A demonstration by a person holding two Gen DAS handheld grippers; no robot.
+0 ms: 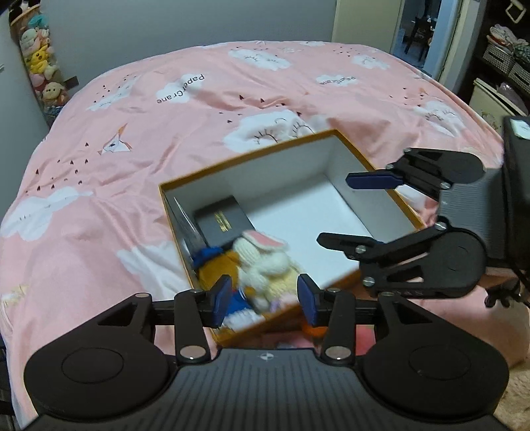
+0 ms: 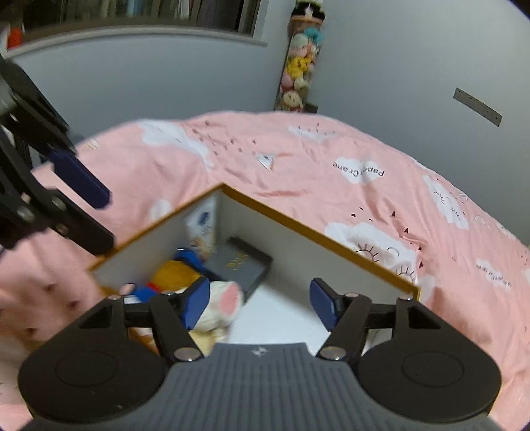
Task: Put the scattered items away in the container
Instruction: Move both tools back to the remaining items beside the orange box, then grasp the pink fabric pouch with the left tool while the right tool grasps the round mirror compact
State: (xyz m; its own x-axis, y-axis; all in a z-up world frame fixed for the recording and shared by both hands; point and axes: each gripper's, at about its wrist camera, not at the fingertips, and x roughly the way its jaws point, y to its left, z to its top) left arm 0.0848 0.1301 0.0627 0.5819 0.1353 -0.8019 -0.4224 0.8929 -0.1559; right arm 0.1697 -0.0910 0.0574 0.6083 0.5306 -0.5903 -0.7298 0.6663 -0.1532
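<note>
An open box (image 1: pixel 251 155) with an orange rim and white inside lies on the pink bed; it also shows in the right wrist view (image 2: pixel 298 228). Inside lie a dark flat case (image 1: pixel 222 218) (image 2: pixel 245 265), a yellow plush with blue parts (image 1: pixel 218 265) (image 2: pixel 172 272), a white knitted rabbit (image 1: pixel 265 262) (image 2: pixel 222 298) and a white-blue packet (image 2: pixel 202 228) against the wall. My left gripper (image 1: pixel 265 300) is open and empty over the box's near corner, above the plush toys. My right gripper (image 2: pixel 260 303) (image 1: pixel 341 209) is open and empty over the box.
The pink duvet with white clouds (image 1: pixel 132 132) covers the whole bed. A hanging column of plush toys (image 1: pixel 39 66) (image 2: pixel 298 66) stands in the room's corner. A doorway (image 1: pixel 420 30) and shelves with baskets (image 1: pixel 503 56) are at the far right.
</note>
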